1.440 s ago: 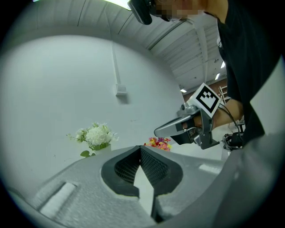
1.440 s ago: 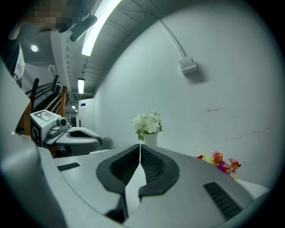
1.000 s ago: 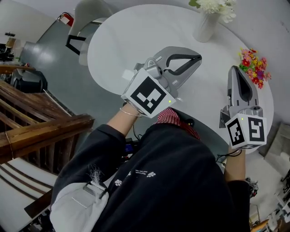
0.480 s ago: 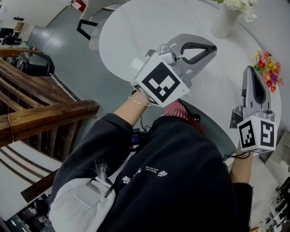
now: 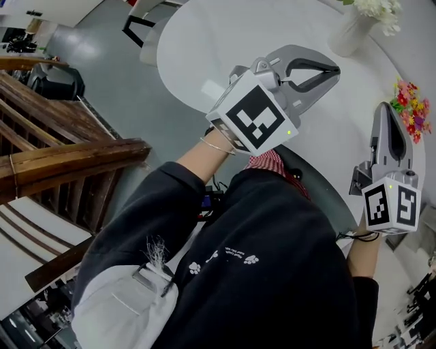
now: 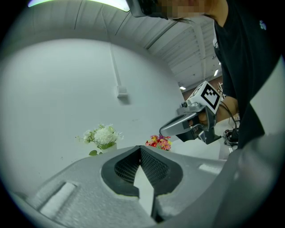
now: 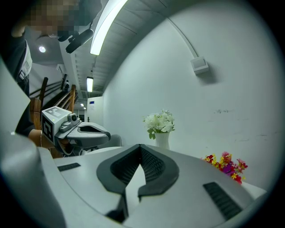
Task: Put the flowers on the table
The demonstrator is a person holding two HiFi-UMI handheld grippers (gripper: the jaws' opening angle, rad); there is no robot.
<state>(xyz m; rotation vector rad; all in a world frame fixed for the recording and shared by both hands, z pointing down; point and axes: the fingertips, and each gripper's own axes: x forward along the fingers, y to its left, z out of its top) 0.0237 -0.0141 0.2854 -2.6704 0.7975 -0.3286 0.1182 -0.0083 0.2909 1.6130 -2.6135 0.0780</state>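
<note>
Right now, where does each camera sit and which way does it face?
Head view: on the person's head, looking steeply down at the white table; dark top, left gripper and right gripper show.
Left gripper view: on that gripper, along its shut jaws toward the wall; torso shows.
Right gripper view: likewise; dark clothing shows.
All share the white flowers and colourful flowers.

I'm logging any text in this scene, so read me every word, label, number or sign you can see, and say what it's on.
Nothing here reads clearly.
Black sweatshirt: a short white line of print above the paw marks, too small to read.
Blue wall sign: too small and blurred to read.
Marker cubes: black-and-white square patterns only, no words or numbers.
</note>
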